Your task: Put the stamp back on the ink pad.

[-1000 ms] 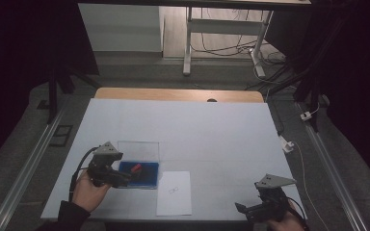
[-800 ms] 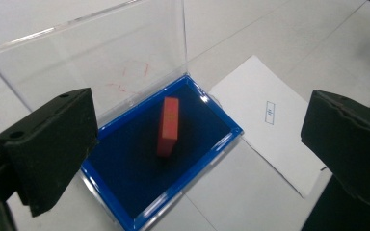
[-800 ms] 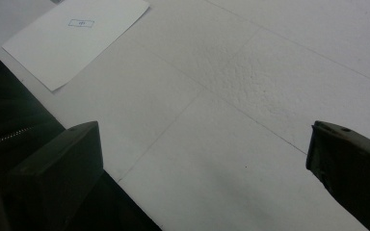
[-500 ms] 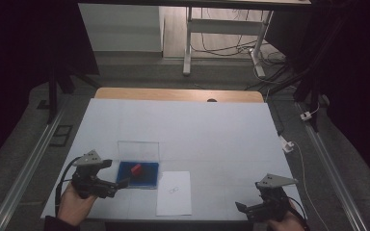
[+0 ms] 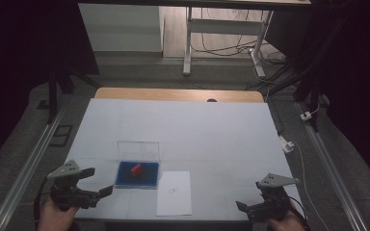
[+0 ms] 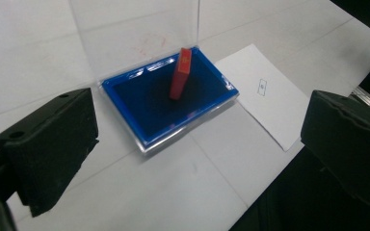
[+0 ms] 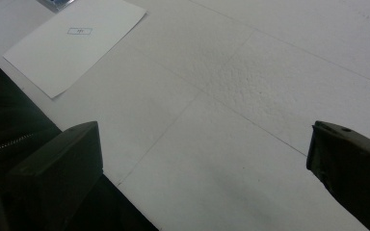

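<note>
**Red stamp stands alone in open ink pad case as both grippers wait at table's near edge**

On the white table [image 5: 183,130], seen from the high view, the work sits toward the near left. Largest of the items is the sheet of paper [image 5: 174,192], lying flat just right of the case and reaching almost to the table's front edge. One small rectangular mark [image 5: 173,190] is printed near its middle; the writing inside it is too small to read in any view.

Just beside the paper, close to or touching its upper left corner, lies the case [image 5: 137,174], a shallow tray with a deep blue pad and a clear lid [image 5: 138,150] standing upright along its far side. Faint reddish smudges show on the lid in the left gripper view. Inside the tray a small red stamp [image 6: 180,73] stands on end, tilted, resting on the blue pad; a tiny emblem on its upper face cannot be made out.

At the near left corner a hand holds the left gripper [image 5: 92,182], jaws wide apart and empty, pointed at the case and clear of it. At the near right corner the right gripper [image 5: 250,207] sits well apart from the paper, its jaws likewise spread over bare tabletop, gripping nothing.
</note>
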Tool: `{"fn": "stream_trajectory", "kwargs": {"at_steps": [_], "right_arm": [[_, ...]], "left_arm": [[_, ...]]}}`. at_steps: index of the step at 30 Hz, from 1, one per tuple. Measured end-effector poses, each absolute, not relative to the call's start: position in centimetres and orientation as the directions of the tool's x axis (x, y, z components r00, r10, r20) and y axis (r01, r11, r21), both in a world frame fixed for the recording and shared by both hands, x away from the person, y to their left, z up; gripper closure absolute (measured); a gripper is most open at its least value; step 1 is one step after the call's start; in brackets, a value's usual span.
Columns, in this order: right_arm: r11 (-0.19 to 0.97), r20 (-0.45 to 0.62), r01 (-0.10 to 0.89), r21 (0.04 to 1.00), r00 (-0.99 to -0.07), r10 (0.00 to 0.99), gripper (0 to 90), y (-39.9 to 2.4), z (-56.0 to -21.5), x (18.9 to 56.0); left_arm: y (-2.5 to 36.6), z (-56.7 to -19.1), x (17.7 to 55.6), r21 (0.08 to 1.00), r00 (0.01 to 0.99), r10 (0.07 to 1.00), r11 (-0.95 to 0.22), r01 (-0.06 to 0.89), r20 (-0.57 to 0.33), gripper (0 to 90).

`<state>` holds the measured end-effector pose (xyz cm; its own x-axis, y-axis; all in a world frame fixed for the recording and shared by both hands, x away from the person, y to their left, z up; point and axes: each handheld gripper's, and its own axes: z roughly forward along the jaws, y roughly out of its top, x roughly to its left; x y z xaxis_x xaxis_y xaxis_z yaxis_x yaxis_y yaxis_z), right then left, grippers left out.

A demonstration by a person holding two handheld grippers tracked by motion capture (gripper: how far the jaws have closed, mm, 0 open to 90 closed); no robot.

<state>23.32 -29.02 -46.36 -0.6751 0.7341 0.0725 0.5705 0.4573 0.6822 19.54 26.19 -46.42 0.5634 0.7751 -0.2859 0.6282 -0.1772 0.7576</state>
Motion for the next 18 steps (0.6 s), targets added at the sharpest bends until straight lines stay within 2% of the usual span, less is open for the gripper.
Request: {"fn": "stream_trajectory", "kwargs": {"at_steps": [13,18], "right_arm": [[0.452,0.074,0.571,0.685,-0.672,0.737,0.0,-29.0,-46.3,23.3],[0.457,0.069,0.569,0.684,-0.674,0.736,0.0,-29.0,-46.3,23.3]], "left_arm": [[28.1,-47.3,17.5,0.745,0.524,0.799,-0.15,0.65,-0.296,0.1],[28.2,-47.7,17.1,0.727,0.512,0.816,-0.177,0.663,-0.268,0.2]]}}
